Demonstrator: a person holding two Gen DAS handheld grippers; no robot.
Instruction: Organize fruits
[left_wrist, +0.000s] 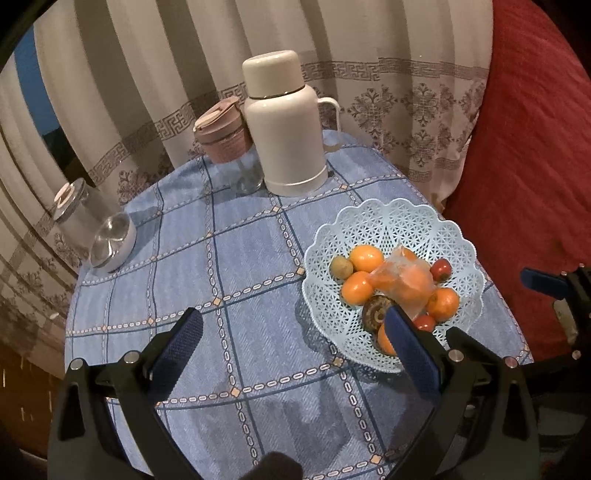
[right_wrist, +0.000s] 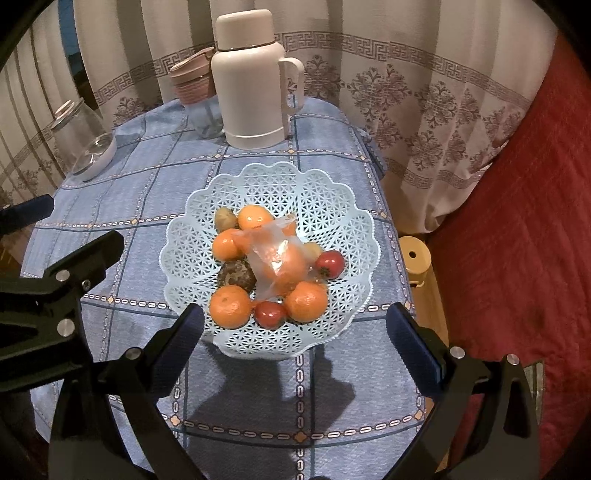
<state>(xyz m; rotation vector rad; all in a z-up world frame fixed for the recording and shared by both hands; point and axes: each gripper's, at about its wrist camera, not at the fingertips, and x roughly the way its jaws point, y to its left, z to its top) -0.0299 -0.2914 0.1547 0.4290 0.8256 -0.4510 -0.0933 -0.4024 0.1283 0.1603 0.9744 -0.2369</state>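
A pale blue lattice fruit basket (right_wrist: 332, 206) (left_wrist: 406, 221) sits on the blue checked tablecloth. It holds several oranges (right_wrist: 229, 306) (left_wrist: 356, 287), two small red fruits (right_wrist: 330, 263) (left_wrist: 441, 269), a brownish kiwi-like fruit (right_wrist: 226, 218) (left_wrist: 340, 266), a dark mottled fruit (right_wrist: 236, 275) (left_wrist: 376, 312) and a clear plastic bag (right_wrist: 277, 254) (left_wrist: 404, 277) with an orange inside. My right gripper (right_wrist: 295, 325) hovers open just in front of the basket's near rim. To the basket's left, above the cloth, my left gripper (left_wrist: 295, 325) stands open and holds nothing; its right finger overlaps the basket's near edge.
A white thermos jug (left_wrist: 288, 122) (right_wrist: 251, 77), a pink lidded cup (left_wrist: 221, 131) on a glass, and a glass jar (left_wrist: 79, 210) beside a small bowl (left_wrist: 112, 240) stand at the table's far side. Curtains hang behind. A red cushion (right_wrist: 517, 258) lies right; a yellow stool (right_wrist: 415, 258) below.
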